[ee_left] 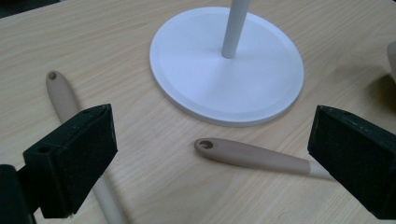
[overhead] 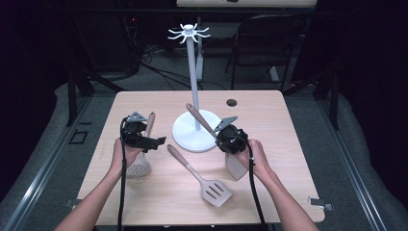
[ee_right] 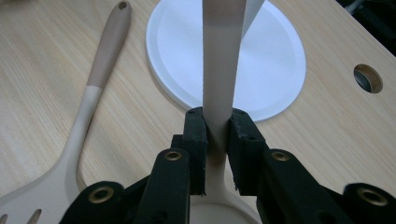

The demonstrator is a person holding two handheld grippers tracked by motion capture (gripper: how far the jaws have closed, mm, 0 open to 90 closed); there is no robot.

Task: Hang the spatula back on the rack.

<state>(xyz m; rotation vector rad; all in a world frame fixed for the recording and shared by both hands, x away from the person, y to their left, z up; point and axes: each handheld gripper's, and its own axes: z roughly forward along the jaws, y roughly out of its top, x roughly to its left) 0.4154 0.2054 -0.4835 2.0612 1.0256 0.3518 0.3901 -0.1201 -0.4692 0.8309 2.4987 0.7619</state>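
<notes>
A white utensil stand with hooks on top rises from a round base at mid-table. My right gripper is shut on the brown handle of a cream utensil. That handle tilts up toward the pole, and its head hangs below the hand. My left gripper is open, with nothing between its jaws. It hovers over a perforated skimmer. A slotted turner lies flat between the grippers, and its handle points at the base.
The wooden table has a cable hole at its back right. The skimmer's handle lies left of the base. A dark chair and cables stand on the floor beyond the table.
</notes>
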